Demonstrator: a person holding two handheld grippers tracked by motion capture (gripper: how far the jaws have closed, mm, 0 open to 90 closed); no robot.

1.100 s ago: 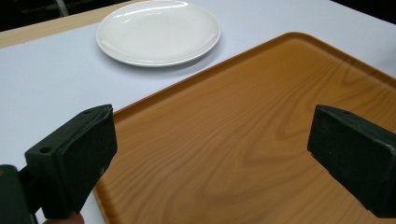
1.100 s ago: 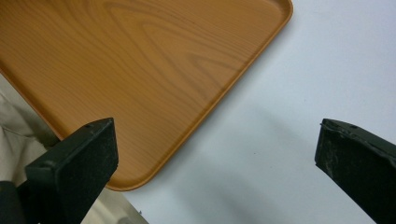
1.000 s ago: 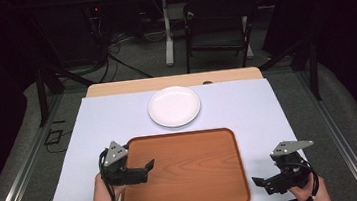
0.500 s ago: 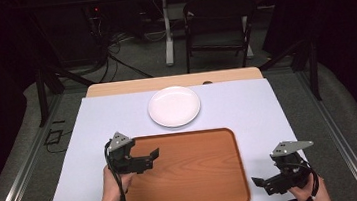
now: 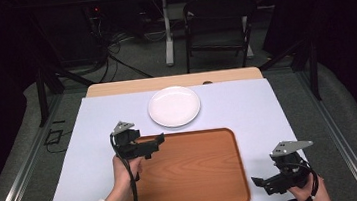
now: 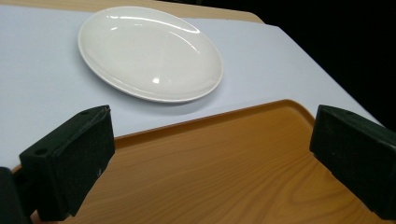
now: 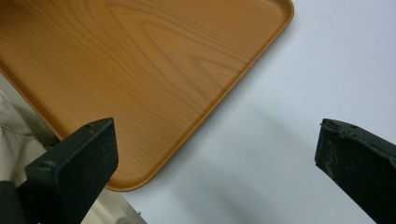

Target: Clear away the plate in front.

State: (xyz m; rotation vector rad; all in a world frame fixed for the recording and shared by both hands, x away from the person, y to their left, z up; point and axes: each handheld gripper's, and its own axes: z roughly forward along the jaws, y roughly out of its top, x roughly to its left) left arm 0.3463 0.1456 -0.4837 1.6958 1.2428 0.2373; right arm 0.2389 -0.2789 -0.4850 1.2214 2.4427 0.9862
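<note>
Left tool (image 5: 155,145) wide over tray (image 5: 200,178) corner; plate (image 5: 174,106) just beyond, unobstructed.

The high view looks forward and down from above the person's side, far enough to take in the whole desk (image 5: 277,105). The left gripper view sits close and low, facing 12 o'clock across the tray (image 6: 224,168) toward the plate (image 6: 149,51). The right gripper view hangs near the tray's (image 7: 140,70) 5 o'clock corner. All 3 share the tray (image 5: 194,174).
</note>
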